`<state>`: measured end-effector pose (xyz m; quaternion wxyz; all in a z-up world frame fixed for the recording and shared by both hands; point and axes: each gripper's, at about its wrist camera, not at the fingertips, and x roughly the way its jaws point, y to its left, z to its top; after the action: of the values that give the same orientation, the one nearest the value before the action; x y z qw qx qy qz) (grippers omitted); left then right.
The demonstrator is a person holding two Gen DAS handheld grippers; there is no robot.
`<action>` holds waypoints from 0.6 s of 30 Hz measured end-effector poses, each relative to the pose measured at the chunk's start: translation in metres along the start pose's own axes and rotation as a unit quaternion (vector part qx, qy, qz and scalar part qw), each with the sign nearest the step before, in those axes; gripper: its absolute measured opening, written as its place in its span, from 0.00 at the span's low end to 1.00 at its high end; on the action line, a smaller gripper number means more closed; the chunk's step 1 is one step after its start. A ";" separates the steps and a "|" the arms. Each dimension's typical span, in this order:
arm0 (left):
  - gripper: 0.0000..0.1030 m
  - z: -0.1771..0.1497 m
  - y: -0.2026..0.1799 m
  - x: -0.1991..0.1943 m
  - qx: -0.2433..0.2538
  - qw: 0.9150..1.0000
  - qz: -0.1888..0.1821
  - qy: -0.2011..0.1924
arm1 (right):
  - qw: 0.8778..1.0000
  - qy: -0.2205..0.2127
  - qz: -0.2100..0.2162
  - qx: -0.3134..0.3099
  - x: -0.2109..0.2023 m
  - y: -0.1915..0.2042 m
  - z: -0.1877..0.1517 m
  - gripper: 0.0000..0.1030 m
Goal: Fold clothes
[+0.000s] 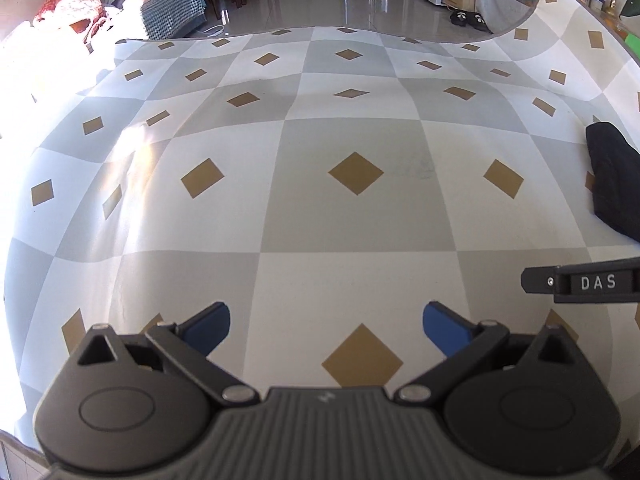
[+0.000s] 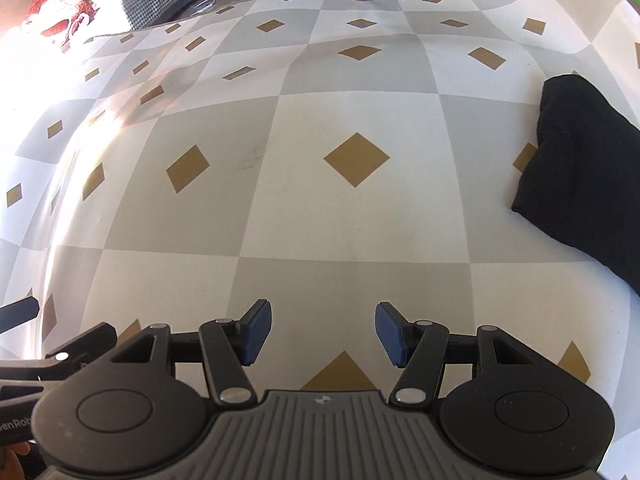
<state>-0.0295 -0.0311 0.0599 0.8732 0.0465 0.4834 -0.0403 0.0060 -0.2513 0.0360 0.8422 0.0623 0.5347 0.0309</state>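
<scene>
Both grippers empty over the checked tablecloth (image 2: pixel 352 216). Left gripper (image 1: pixel 326 330) fingers spread wide, right gripper (image 2: pixel 323 334) fingers apart, nothing between either pair. Black garment (image 2: pixel 584 160) lies bunched at the far right, clear of both. My read: the step is reach and pick — swing right, take two separate edges, not the lump, then drag it to centre. Path looks unobstructed; pile of clothes (image 1: pixel 80 12) sits off the far-left corner, the grippers run close side by side.
</scene>
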 end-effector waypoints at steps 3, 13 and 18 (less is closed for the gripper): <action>1.00 0.007 0.026 0.004 -0.017 1.000 0.014 -0.002 | 1.000 0.006 0.005 -0.012 0.011 0.014 0.003 0.55; 1.00 0.023 0.069 0.016 -0.059 0.997 0.042 -0.020 | 0.998 -0.016 0.013 -0.065 0.040 0.054 0.020 0.55; 1.00 0.021 0.083 0.033 -0.088 0.995 0.048 -0.013 | 0.994 -0.039 -0.015 -0.101 0.054 0.064 0.025 0.56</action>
<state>0.0148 0.0479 0.0462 0.8812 -0.0077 0.4706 0.0435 0.0529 -0.1830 0.0069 0.8648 -0.0301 0.4964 0.0694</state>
